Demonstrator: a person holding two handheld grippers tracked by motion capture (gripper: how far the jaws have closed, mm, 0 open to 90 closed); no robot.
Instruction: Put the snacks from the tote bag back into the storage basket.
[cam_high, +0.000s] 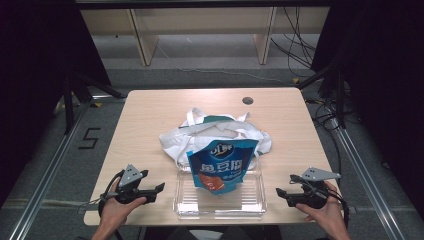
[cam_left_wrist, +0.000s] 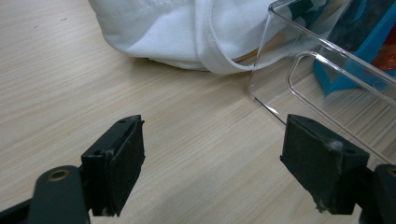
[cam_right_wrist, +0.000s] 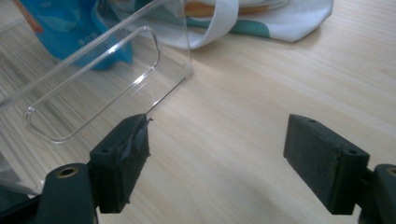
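— Where's the blue snack pouch?

— Standing in the clear bin mid-table, near edge; long axis upright, top leaning far against the white tote bag.

— Your tools?

— Left tool and right tool both gape wide, empty, flanking the bin. The pouch's base blurs behind plastic.

Blue snack pouch seemingly in clear bin
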